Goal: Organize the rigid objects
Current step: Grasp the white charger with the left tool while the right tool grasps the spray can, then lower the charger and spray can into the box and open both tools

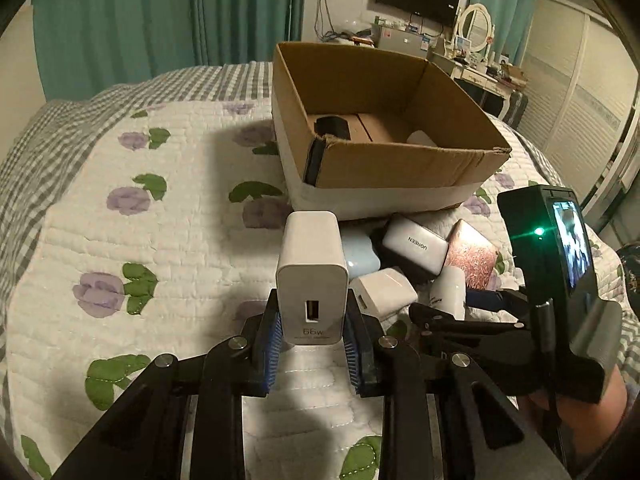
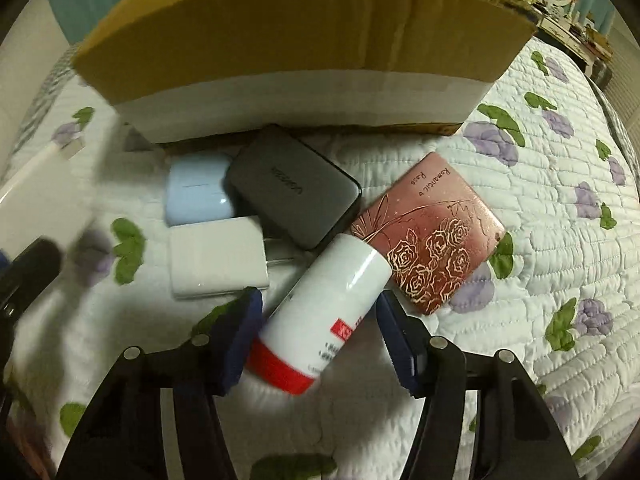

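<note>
My left gripper is shut on a white 66W charger and holds it above the bed, in front of the open cardboard box. The box holds a black item and a white one. My right gripper is open around a white bottle with a red band that lies on the quilt; the pads sit on either side, apart from it. Beside the bottle lie a pink rose-patterned case, a grey UGREEN charger, a white charger and a pale blue case.
The box stands just behind the pile on the floral quilt. The right gripper's body with its lit screen is at the right of the left wrist view. Curtains, a desk and a TV are beyond the bed.
</note>
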